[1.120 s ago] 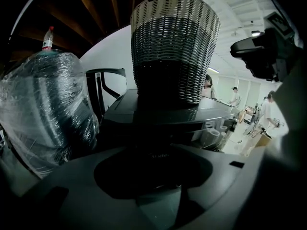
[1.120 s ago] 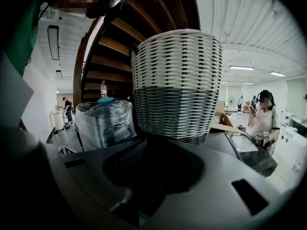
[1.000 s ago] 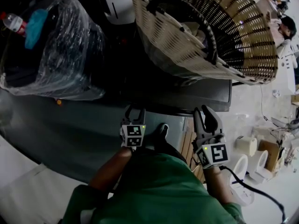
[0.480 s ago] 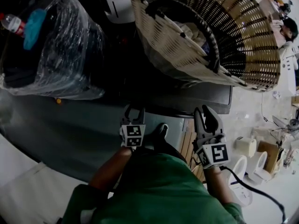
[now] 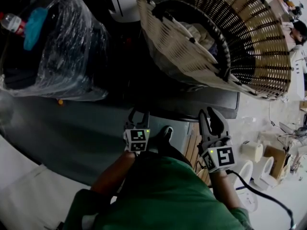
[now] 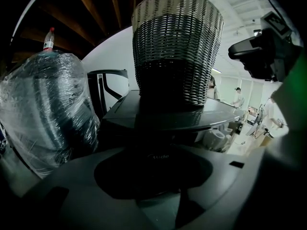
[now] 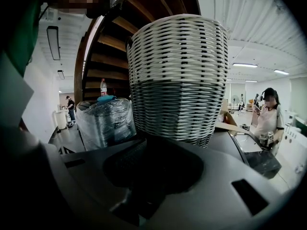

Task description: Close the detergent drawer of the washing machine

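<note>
The dark washing machine (image 5: 218, 99) stands in front of me, and its flat top (image 6: 158, 114) carries a wicker basket (image 5: 216, 37). I cannot make out the detergent drawer in any view; the machine's front below the top is in deep shadow. My left gripper (image 5: 138, 114) hovers just short of the machine's front edge, its two fingers apart with nothing between them. My right gripper (image 5: 211, 116) hangs near the machine's front right corner. Its curved fingers stand close together and their gap is unclear. In both gripper views the jaws are too dark to read.
A plastic-wrapped bundle (image 5: 53, 51) with a red-capped bottle (image 5: 13, 23) beside it stands left of the machine. White rolls (image 5: 254, 152) and boxes lie on the floor at the right. A person (image 7: 266, 119) stands beyond the machine. My shoe (image 5: 165, 134) shows between the grippers.
Both grippers stay where they were. Only the head view has shifted slightly, so the basket sits a little lower right in the picture.
</note>
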Action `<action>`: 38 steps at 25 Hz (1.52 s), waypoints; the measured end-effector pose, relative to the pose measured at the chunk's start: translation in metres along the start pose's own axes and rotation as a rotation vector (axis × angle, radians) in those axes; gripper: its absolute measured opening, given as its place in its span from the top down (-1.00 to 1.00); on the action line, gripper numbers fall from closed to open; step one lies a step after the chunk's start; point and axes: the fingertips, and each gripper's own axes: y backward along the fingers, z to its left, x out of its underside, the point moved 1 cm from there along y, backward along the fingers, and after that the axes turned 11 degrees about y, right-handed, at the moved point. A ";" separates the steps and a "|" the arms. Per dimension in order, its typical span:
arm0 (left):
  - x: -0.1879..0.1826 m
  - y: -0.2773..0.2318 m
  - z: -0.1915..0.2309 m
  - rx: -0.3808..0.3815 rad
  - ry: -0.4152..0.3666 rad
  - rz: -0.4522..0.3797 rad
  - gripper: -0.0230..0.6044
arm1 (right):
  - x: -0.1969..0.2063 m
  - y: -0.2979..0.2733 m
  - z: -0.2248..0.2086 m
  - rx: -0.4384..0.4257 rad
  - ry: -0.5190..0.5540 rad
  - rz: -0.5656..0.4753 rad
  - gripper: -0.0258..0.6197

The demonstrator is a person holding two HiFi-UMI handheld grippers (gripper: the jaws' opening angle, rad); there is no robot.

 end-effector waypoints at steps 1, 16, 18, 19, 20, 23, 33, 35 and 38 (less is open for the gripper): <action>0.000 0.000 0.000 0.000 0.001 -0.002 0.24 | 0.000 -0.001 -0.001 0.001 -0.001 0.002 0.56; -0.001 -0.003 0.001 0.005 0.018 0.007 0.24 | -0.001 -0.017 -0.006 -0.002 -0.012 0.002 0.56; -0.002 -0.003 0.001 0.005 0.017 0.005 0.24 | 0.000 -0.017 -0.007 -0.002 -0.011 0.010 0.56; -0.002 -0.003 0.001 0.005 0.018 0.005 0.24 | 0.000 -0.017 -0.007 0.000 -0.011 0.012 0.56; -0.002 -0.003 0.001 0.005 0.019 0.004 0.24 | 0.001 -0.018 -0.007 0.001 -0.014 0.014 0.56; -0.003 -0.004 0.001 0.005 0.021 0.002 0.24 | 0.000 -0.019 -0.006 -0.004 -0.019 0.014 0.56; -0.004 -0.006 0.002 0.004 0.012 0.009 0.25 | -0.002 -0.014 -0.002 -0.002 -0.014 0.004 0.56; -0.004 -0.005 0.002 0.005 0.015 0.013 0.25 | -0.002 -0.010 -0.001 -0.003 -0.012 0.001 0.56; -0.003 -0.004 0.001 0.027 0.017 0.023 0.25 | 0.001 -0.003 -0.001 0.005 -0.016 0.010 0.56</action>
